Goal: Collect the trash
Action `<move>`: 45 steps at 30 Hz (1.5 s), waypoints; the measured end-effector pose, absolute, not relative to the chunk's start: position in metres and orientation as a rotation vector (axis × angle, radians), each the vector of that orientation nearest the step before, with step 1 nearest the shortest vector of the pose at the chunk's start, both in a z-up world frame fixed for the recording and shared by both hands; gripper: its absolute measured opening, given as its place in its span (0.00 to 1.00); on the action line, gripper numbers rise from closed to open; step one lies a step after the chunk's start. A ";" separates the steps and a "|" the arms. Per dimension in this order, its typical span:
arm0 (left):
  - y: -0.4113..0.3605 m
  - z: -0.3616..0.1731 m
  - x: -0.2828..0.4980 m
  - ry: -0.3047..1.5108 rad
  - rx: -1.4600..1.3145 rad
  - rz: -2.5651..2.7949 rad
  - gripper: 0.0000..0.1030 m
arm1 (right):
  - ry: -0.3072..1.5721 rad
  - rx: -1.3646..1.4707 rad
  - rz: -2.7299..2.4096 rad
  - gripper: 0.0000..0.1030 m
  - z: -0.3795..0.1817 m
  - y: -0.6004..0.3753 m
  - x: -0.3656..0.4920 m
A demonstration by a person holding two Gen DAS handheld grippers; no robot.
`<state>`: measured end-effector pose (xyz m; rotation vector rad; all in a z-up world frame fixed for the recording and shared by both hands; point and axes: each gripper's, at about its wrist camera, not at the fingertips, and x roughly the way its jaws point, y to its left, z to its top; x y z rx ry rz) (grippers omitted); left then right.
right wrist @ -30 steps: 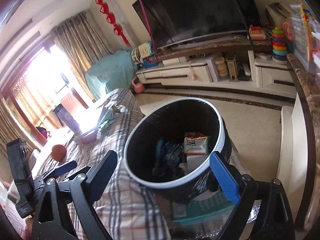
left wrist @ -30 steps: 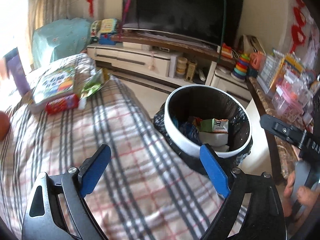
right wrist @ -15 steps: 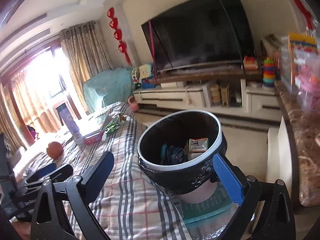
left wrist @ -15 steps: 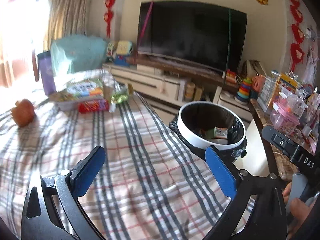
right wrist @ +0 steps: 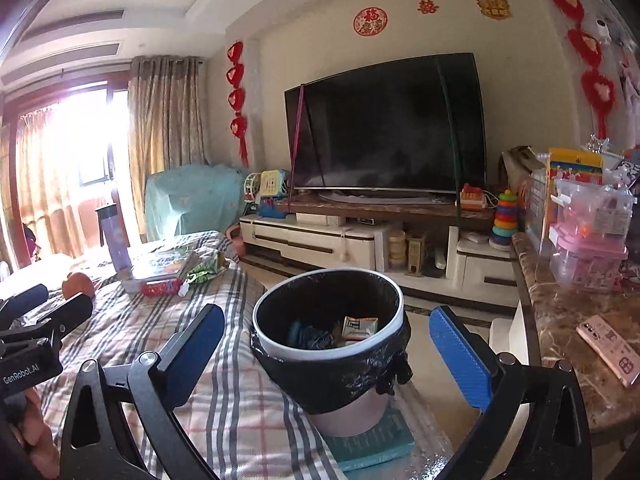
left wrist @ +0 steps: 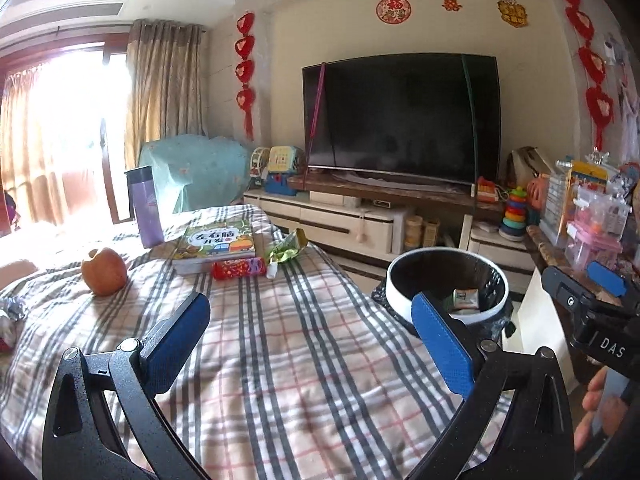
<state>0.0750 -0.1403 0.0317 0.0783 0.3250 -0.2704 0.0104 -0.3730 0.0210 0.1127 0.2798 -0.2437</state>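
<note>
Left wrist view showed the left gripper [left wrist: 310, 338] and the right gripper [right wrist: 326, 350] both spread wide and empty, having just been opening; the green wrapper [left wrist: 287, 249] lay far on the checked cloth [left wrist: 280, 360], touching the book [left wrist: 216, 242], and the bin [right wrist: 328, 334] stood beside. Reaching there, a jaw could perhaps knock the purple bottle [left wrist: 145, 208] or grab the red packet [left wrist: 239, 269], which I could not judge as trash.

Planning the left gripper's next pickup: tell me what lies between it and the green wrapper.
Nothing visible. Only bare plaid cloth lies between the open left gripper and the green wrapper; the red packet sits just left of that line.
</note>
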 end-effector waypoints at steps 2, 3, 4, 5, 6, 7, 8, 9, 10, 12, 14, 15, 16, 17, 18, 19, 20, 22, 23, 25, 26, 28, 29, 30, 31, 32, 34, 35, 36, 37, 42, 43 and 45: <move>-0.141 0.028 0.073 0.323 0.091 -0.253 1.00 | 0.283 0.110 -0.245 1.00 0.018 -0.372 0.010; -0.141 0.026 0.073 0.324 0.096 -0.248 1.00 | 0.285 0.111 -0.244 1.00 0.018 -0.372 0.009; -0.140 0.025 0.072 0.322 0.096 -0.240 1.00 | 0.284 0.113 -0.244 1.00 0.017 -0.372 0.008; -0.139 0.024 0.071 0.321 0.094 -0.235 1.00 | 0.282 0.116 -0.244 1.00 0.017 -0.372 0.007; -0.139 0.024 0.069 0.320 0.094 -0.233 1.00 | 0.279 0.119 -0.242 1.00 0.016 -0.372 0.006; -0.138 0.024 0.069 0.322 0.095 -0.230 1.00 | 0.279 0.121 -0.241 1.00 0.016 -0.372 0.006; -0.138 0.023 0.069 0.323 0.096 -0.229 1.00 | 0.278 0.123 -0.238 1.00 0.016 -0.372 0.005; -0.138 0.023 0.069 0.326 0.098 -0.231 1.00 | 0.278 0.125 -0.235 1.00 0.016 -0.372 0.006; -0.138 0.022 0.069 0.328 0.099 -0.230 1.00 | 0.278 0.126 -0.232 1.00 0.017 -0.372 0.005; -0.137 0.022 0.069 0.329 0.096 -0.228 1.00 | 0.276 0.125 -0.231 1.00 0.016 -0.372 0.006; -0.136 0.022 0.068 0.326 0.095 -0.225 1.00 | 0.272 0.123 -0.231 1.00 0.017 -0.371 0.004; -0.136 0.023 0.067 0.324 0.095 -0.226 1.00 | 0.271 0.122 -0.230 1.00 0.017 -0.371 0.004; -0.136 0.023 0.066 0.323 0.095 -0.226 1.00 | 0.270 0.121 -0.228 1.00 0.017 -0.370 0.003; -0.135 0.023 0.066 0.322 0.095 -0.224 1.00 | 0.270 0.120 -0.226 1.00 0.017 -0.370 0.003; -0.135 0.023 0.065 0.321 0.096 -0.225 1.00 | 0.270 0.118 -0.223 1.00 0.017 -0.369 0.003; -0.135 0.023 0.065 0.322 0.095 -0.227 1.00 | 0.271 0.118 -0.221 1.00 0.017 -0.369 0.003; -0.135 0.023 0.065 0.321 0.095 -0.229 1.00 | 0.273 0.116 -0.220 1.00 0.017 -0.369 0.003; -0.135 0.024 0.064 0.320 0.092 -0.230 1.00 | 0.276 0.113 -0.220 1.00 0.017 -0.368 0.003; -0.135 0.024 0.063 0.319 0.091 -0.231 1.00 | 0.276 0.114 -0.219 1.00 0.017 -0.368 0.003; -0.135 0.024 0.063 0.318 0.093 -0.229 1.00 | 0.276 0.116 -0.217 1.00 0.016 -0.368 0.002; -0.135 0.024 0.063 0.319 0.094 -0.229 1.00 | 0.276 0.115 -0.216 1.00 0.016 -0.368 0.002; -0.135 0.025 0.062 0.320 0.094 -0.228 1.00 | 0.276 0.116 -0.216 1.00 0.017 -0.368 0.001; -0.135 0.025 0.062 0.320 0.093 -0.231 1.00 | 0.275 0.117 -0.215 1.00 0.016 -0.368 0.002; -0.135 0.025 0.062 0.320 0.094 -0.231 1.00 | 0.275 0.118 -0.213 1.00 0.016 -0.368 0.001; -0.135 0.025 0.062 0.321 0.094 -0.230 1.00 | 0.275 0.118 -0.213 1.00 0.016 -0.368 0.001; -0.135 0.025 0.061 0.320 0.095 -0.231 1.00 | 0.275 0.117 -0.213 1.00 0.016 -0.368 0.001; -0.135 0.025 0.061 0.316 0.095 -0.231 1.00 | 0.274 0.117 -0.212 1.00 0.016 -0.368 0.001; -0.135 0.025 0.061 0.313 0.095 -0.228 1.00 | 0.275 0.118 -0.211 1.00 0.016 -0.368 0.000; -0.135 0.025 0.060 0.311 0.096 -0.227 1.00 | 0.275 0.119 -0.210 1.00 0.016 -0.367 0.000; -0.135 0.025 0.060 0.310 0.097 -0.227 1.00 | 0.274 0.119 -0.210 1.00 0.016 -0.367 -0.001; -0.135 0.025 0.061 0.313 0.093 -0.228 1.00 | 0.273 0.118 -0.210 1.00 0.017 -0.367 -0.001; -0.135 0.025 0.061 0.313 0.093 -0.229 1.00 | 0.273 0.118 -0.209 1.00 0.017 -0.367 -0.001; -0.135 0.024 0.061 0.313 0.093 -0.230 1.00 | 0.275 0.117 -0.208 1.00 0.018 -0.367 -0.002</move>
